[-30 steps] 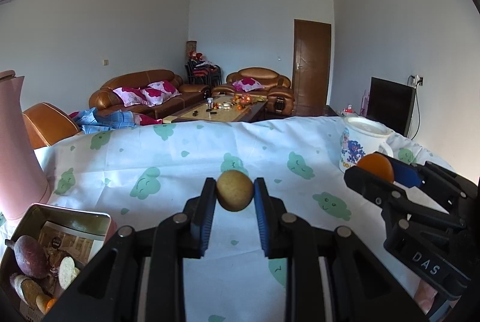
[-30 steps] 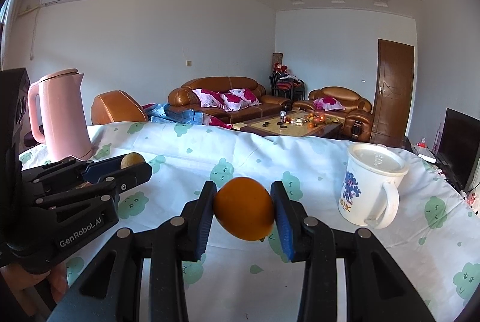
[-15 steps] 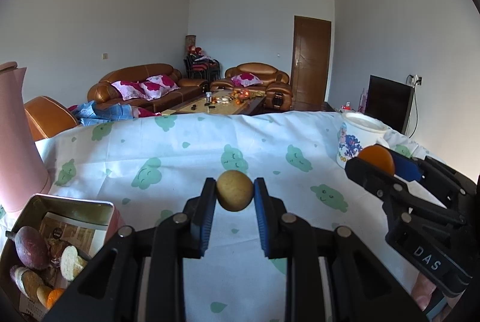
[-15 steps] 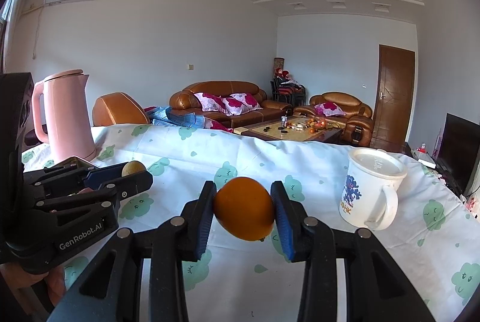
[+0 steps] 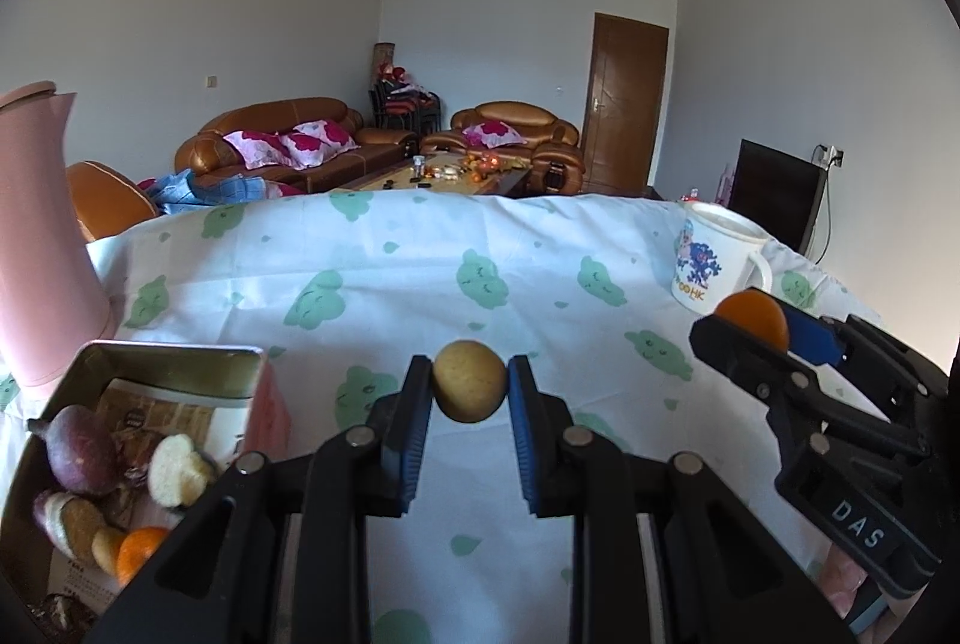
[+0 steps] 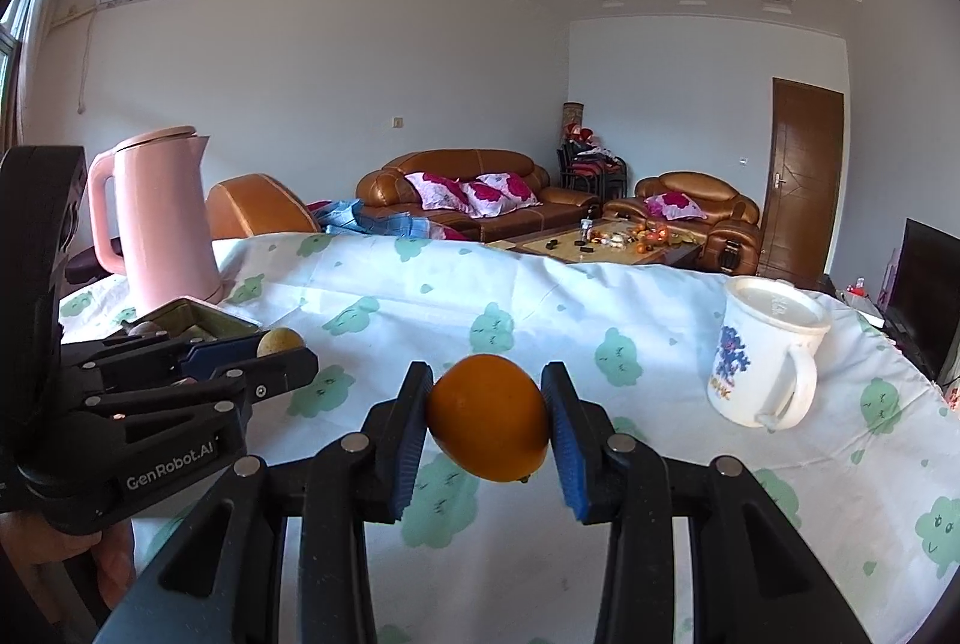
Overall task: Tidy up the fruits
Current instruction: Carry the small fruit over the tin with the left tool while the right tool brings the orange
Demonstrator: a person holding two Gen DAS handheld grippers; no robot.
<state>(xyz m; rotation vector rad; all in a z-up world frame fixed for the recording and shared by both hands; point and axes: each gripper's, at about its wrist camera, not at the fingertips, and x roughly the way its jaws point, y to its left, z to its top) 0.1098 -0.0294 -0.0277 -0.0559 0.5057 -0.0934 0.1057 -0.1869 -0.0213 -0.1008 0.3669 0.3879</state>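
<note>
Fruit fills both grippers above a table spread with a white cloth (image 5: pixel 420 284) printed with green shapes. The left gripper (image 5: pixel 470 392) has its blue pads pressed tight against a small yellow-brown fruit (image 5: pixel 469 388), held clear of the cloth. The right gripper (image 6: pixel 487 419) is closed on an orange (image 6: pixel 487 417), its pads set against the fruit's two sides, also lifted off the cloth.

Taking the metal tin (image 5: pixel 174 353) as the mark: it lies open on the cloth, and in the left wrist view the yellow-brown fruit hangs just to the right of its near corner. Inside the tin lie a purple-skinned piece (image 5: pixel 81 455), pale slices (image 5: pixel 174 476) and a small orange fruit (image 5: pixel 139 554) towards the near end; what the slices are cannot be made out well. Just behind the tin stands a pink kettle (image 6: pixel 162 224), upright. Well to the right of the tin, beyond both grippers, a white mug (image 6: pixel 762 350) with a blue and red print stands on the cloth, its handle turned towards the right wrist camera. The orange hangs between the tin and the mug, nearer the middle of the cloth. Far behind the tin, past the table edge, brown sofas (image 6: pixel 456 191) ring a low table.
</note>
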